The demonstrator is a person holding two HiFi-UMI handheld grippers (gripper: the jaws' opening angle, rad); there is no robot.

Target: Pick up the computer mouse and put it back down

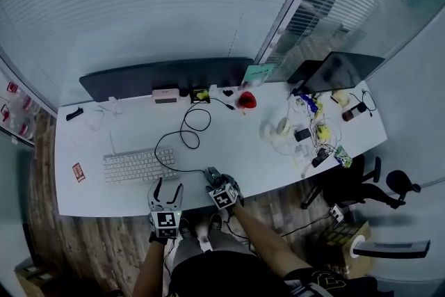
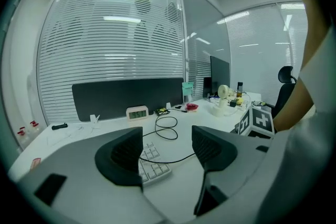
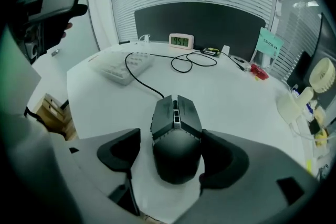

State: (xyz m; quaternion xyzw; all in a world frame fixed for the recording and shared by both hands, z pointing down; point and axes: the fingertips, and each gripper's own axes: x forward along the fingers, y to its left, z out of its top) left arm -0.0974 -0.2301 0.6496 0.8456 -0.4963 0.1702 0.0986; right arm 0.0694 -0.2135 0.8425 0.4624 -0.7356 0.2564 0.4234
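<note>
The dark wired computer mouse (image 3: 176, 136) rests on the white desk (image 1: 236, 142) near its front edge, also seen as the mouse (image 1: 211, 174) in the head view. My right gripper (image 3: 170, 159) points down over it with a jaw on each side. The right pad (image 3: 220, 157) touches the mouse's flank and the left pad (image 3: 122, 150) stands a little apart, so the gripper (image 1: 215, 181) is open. My left gripper (image 2: 167, 150) hovers open and empty at the desk's front edge, just left of the right one, in the head view at the gripper (image 1: 169, 189).
A white keyboard (image 1: 139, 165) lies left of the mouse, whose black cable (image 1: 184, 134) loops toward the back. A clock (image 2: 138, 112), a dark panel (image 1: 163, 76), a red object (image 1: 246, 100), a laptop (image 1: 341, 69) and clutter at the right end (image 1: 313, 135) fill the rest. A chair (image 1: 375, 184) stands to the right.
</note>
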